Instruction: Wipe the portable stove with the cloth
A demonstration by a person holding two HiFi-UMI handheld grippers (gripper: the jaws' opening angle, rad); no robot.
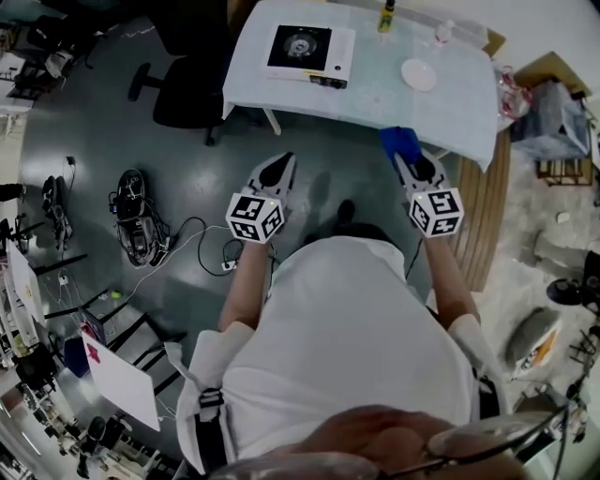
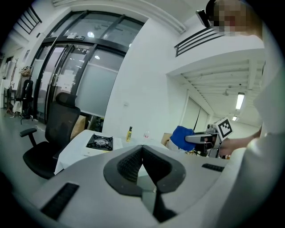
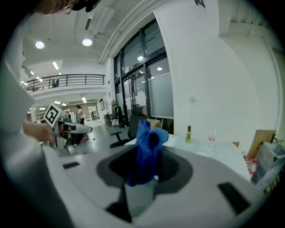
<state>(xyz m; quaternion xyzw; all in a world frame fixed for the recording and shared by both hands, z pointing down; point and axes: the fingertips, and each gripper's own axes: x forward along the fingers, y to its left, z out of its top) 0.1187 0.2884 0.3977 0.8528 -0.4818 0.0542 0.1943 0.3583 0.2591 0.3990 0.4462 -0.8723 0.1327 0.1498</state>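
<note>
Before the bench [image 1: 375, 98] we stand well apart from the stove [image 1: 302, 45], which lies on its left part. Our right claw [image 1: 409, 161] grasps the cloth [image 1: 400, 142]; the left claw [image 1: 279, 167] is clenched on nothing. We think the bunched cloth could slip out when pressed on the stove. A plate [image 1: 419, 74] and a bottle [image 1: 386, 16] stand aside, not in the way

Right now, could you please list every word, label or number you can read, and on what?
Nothing is readable.
Cubes on left gripper and right gripper: square markers only, no letters.
Bottle label: too small.
Portable stove: any print too small.
Cloth: plain blue.
</note>
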